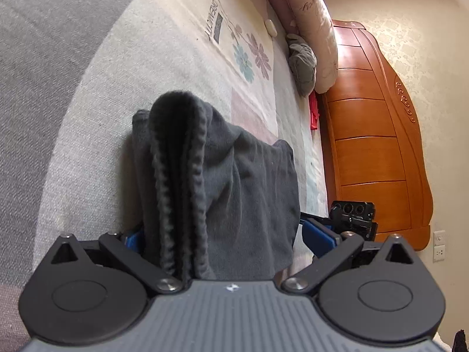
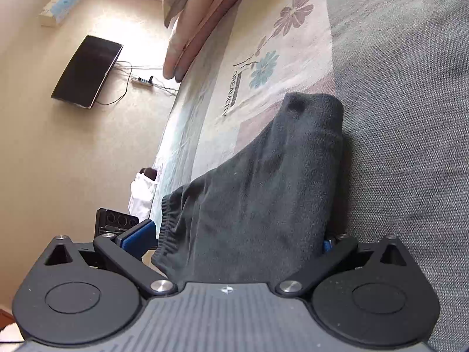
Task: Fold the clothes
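Two hand-held grippers meet over a bed, each angled slightly downward and each with a dark grey garment (image 1: 222, 182) lying in its mouth. The left gripper (image 1: 231, 239) stands with its blue-padded fingers (image 1: 318, 236) spread wide; the bunched cloth sits between them, its ribbed, elastic-looking edge (image 1: 176, 176) standing up in a narrow fold that runs straight away from the camera. Whether the pads press the fabric cannot be told, as the cloth hides one pad. The right gripper (image 2: 231, 239) is likewise spread, one blue finger (image 2: 137, 233) clear of the cloth at the left, the other nearly hidden at the garment's right edge. From this side the garment (image 2: 263, 190) stretches lengthwise away from the gripper, its gathered waistband (image 2: 167, 226) nearest and its far end resting where the floral bedsheet (image 2: 263, 58) meets a grey blanket (image 2: 410, 117). A wooden headboard (image 1: 372, 146) and pink pillow (image 1: 316, 29) lie beyond the left gripper.
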`<state>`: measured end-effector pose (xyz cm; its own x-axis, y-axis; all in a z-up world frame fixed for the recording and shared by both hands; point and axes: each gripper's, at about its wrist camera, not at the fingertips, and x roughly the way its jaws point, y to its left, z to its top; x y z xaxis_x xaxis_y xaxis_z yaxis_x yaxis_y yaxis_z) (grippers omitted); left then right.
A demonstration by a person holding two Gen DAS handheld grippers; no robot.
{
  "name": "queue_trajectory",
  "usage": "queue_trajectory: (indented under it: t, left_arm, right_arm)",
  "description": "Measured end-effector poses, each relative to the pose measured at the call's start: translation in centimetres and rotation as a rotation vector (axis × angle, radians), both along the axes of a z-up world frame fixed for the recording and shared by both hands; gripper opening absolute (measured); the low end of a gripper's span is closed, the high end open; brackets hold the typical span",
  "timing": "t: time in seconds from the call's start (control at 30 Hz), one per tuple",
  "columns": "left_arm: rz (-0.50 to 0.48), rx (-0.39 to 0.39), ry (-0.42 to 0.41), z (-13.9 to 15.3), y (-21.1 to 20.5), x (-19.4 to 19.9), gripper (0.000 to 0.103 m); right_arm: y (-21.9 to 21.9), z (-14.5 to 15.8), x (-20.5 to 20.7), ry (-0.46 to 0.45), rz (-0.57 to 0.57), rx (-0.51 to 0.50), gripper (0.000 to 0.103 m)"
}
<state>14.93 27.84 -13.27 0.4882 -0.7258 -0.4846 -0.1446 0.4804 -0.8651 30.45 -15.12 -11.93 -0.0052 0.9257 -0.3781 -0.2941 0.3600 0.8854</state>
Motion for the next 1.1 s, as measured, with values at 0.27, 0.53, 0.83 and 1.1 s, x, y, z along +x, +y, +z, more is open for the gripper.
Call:
queue_trajectory:
  t: [0.27, 0.53, 0.83, 1.1]
  left_arm:
    - [-0.044, 0.057, -0.054, 0.2, 0.0, 2.1, 0.102]
    - [-0.053, 0.026, -0.036, 0.1, 0.1, 0.0, 0.100]
    - [-0.066, 0.084, -0.075, 0.4, 0.0, 1.2, 0.092]
    - [0.015, 0.041, -0.027, -1.0, 1.7, -0.3, 0.056]
  right_arm:
    - [1.6, 0.2, 1.5, -0.015, 0.008, -0.006, 0.103]
    - [0.0, -0.1, -0.1, -0.045, 0.019, 0.056, 0.103]
    - [0.5, 0.1, 0.5, -0.088, 0.038, 0.062, 0.103]
    - [0.3, 0.2, -0.1, -0.091, 0.053, 0.036, 0.103]
